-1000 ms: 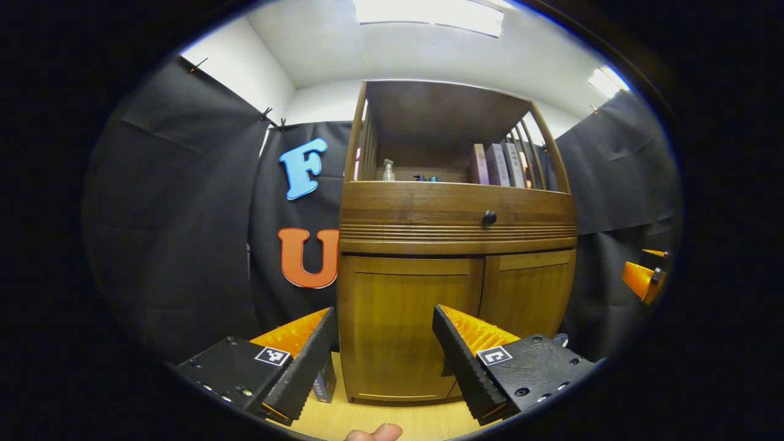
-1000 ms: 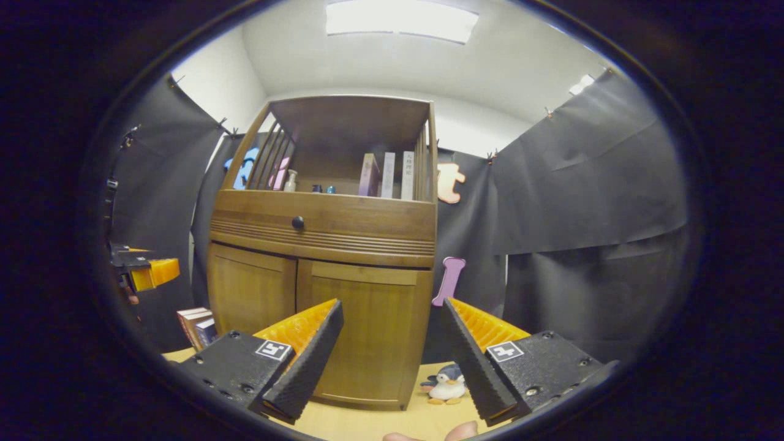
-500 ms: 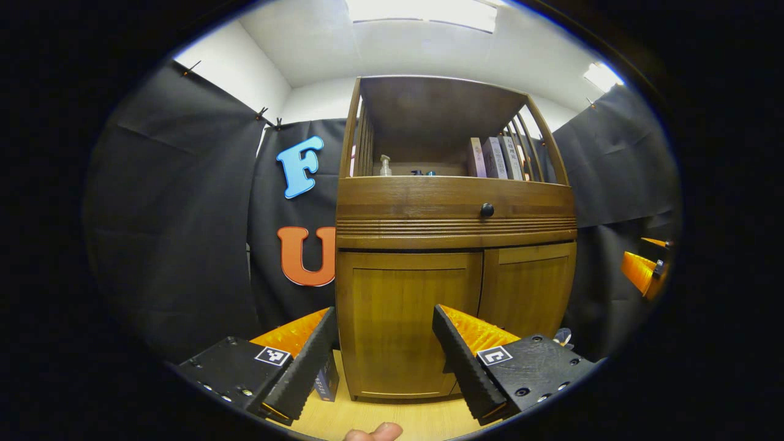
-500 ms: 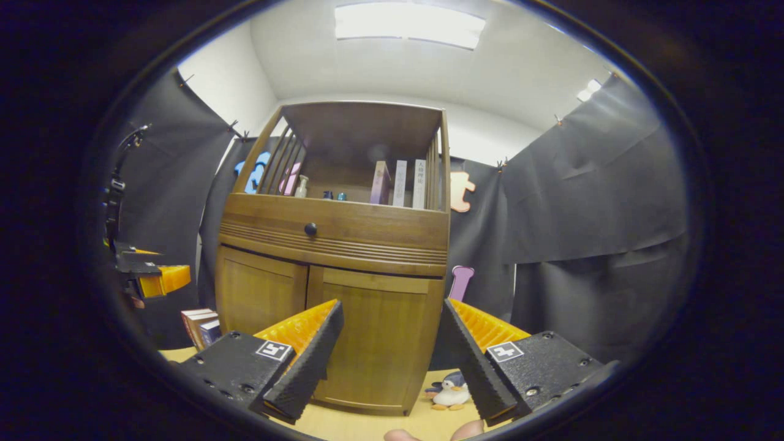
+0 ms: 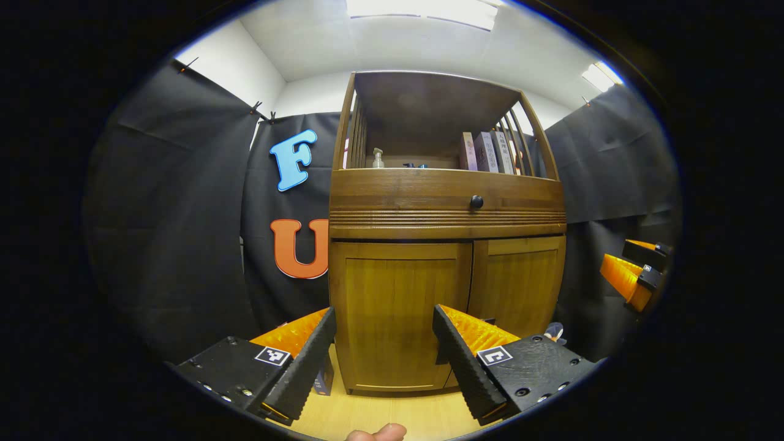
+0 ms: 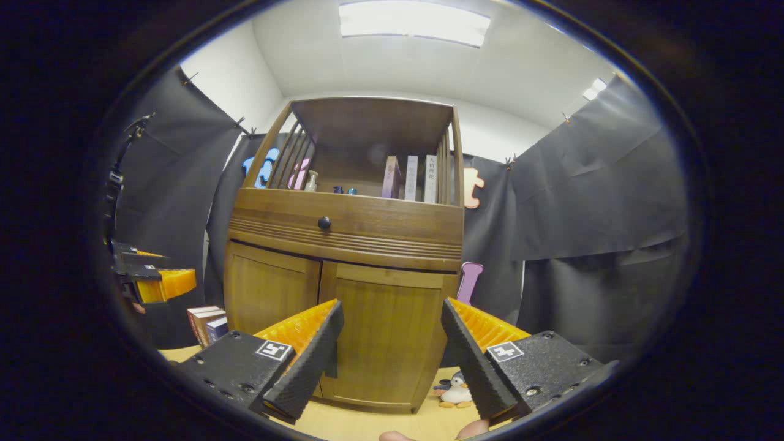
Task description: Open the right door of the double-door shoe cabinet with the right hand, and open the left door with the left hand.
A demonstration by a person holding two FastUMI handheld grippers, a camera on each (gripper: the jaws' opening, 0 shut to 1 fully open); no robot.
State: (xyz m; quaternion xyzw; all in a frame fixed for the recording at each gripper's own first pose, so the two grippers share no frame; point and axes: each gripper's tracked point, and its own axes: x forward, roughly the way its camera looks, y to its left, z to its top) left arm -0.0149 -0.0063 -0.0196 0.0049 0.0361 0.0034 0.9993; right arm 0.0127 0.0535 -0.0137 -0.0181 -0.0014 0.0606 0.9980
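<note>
The wooden shoe cabinet stands straight ahead with both doors closed. In the left gripper view its left door [image 5: 398,318] lies behind my open left gripper [image 5: 384,309], a short way off and not touching. The right door [image 5: 517,288] is beside it. In the right gripper view the right door [image 6: 386,337] sits behind my open right gripper [image 6: 392,301], also apart from it, with the left door [image 6: 269,294] further left. Neither gripper holds anything. The right gripper [image 5: 631,275] hangs at the far right edge, and the left gripper [image 6: 153,282] at the far left edge.
A drawer with a dark knob [image 5: 476,201] runs above the doors. The open shelf on top holds books [image 5: 487,153] and a small bottle [image 5: 378,158]. Books [image 6: 205,321] stand left of the cabinet and a penguin toy [image 6: 456,392] to its right, on the light wooden surface [image 5: 380,416].
The cabinet has drifted up and left in the left gripper view, and right and slightly larger in the right gripper view. Both doors stay closed and both grippers stay open.
</note>
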